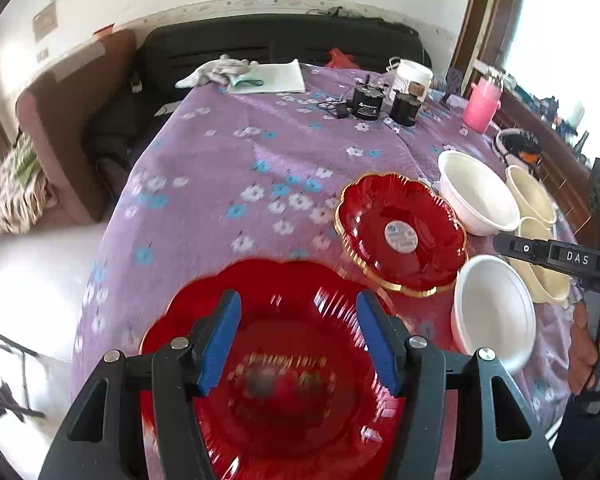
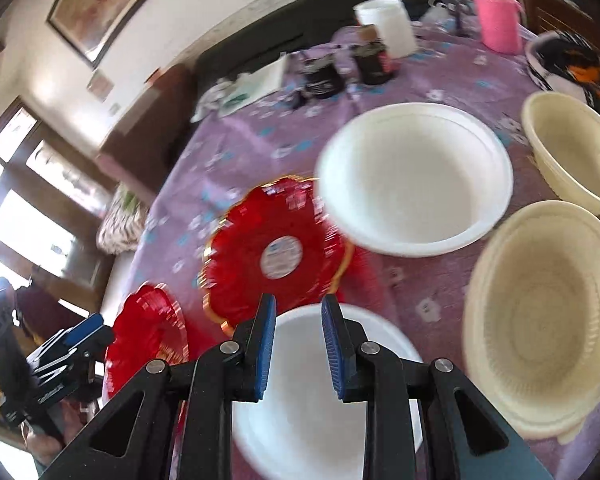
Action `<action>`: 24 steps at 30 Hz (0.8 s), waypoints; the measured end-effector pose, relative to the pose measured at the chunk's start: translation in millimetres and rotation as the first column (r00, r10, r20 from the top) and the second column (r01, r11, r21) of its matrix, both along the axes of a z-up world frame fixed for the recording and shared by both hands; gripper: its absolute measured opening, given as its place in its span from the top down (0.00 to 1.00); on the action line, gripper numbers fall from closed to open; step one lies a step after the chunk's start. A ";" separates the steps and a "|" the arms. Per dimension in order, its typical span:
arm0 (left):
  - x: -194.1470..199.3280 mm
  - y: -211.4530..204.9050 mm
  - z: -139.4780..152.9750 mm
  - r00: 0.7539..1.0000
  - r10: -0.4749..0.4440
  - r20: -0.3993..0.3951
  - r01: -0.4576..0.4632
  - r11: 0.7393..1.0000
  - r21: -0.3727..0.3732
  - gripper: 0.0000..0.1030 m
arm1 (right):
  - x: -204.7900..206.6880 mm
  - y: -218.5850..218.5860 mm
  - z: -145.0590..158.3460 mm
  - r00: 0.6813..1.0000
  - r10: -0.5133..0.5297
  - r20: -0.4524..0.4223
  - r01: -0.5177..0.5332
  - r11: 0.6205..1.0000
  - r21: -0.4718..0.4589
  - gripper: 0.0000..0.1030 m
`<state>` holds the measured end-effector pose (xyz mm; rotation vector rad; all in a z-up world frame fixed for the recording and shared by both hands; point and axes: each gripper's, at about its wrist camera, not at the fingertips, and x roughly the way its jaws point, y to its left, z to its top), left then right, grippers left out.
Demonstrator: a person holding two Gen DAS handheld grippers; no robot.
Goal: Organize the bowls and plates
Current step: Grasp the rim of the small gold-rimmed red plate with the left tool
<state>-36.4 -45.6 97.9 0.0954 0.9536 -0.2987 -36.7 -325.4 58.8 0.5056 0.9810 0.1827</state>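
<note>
Purple floral cloth (image 1: 228, 152) covered a table in a lived-in room, with a dark sofa (image 1: 268, 46) behind it and a window at the right. Counted across both views: two red plates, two white bowls and two cream bowls (a pink cup (image 1: 481, 105) and dark jars sat at the far end). The left gripper (image 1: 298, 344) hung with jaws spread over the near red plate (image 1: 300, 412), grasping nothing. The right gripper (image 2: 298, 346) was likewise released, its jaws gapped above the near white bowl (image 2: 300, 420). The gold-rimmed plate (image 1: 402, 234) lay just beyond, the far white bowl (image 1: 476, 194) to its right, and the cream bowls (image 2: 540, 316) (image 2: 572, 156) at the right edge. Sorting looked barely begun, nothing yet stacked. Next, I judged, each gripper needed to drop onto a rim, close, then carry its piece onto its twin.
</note>
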 end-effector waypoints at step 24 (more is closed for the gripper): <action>132.5 -73.0 -74.7 0.968 0.027 -0.249 -0.038 0.999 -0.037 0.85 | 45.7 -10.9 -46.8 0.994 -0.009 -0.110 0.010 1.000 0.001 0.75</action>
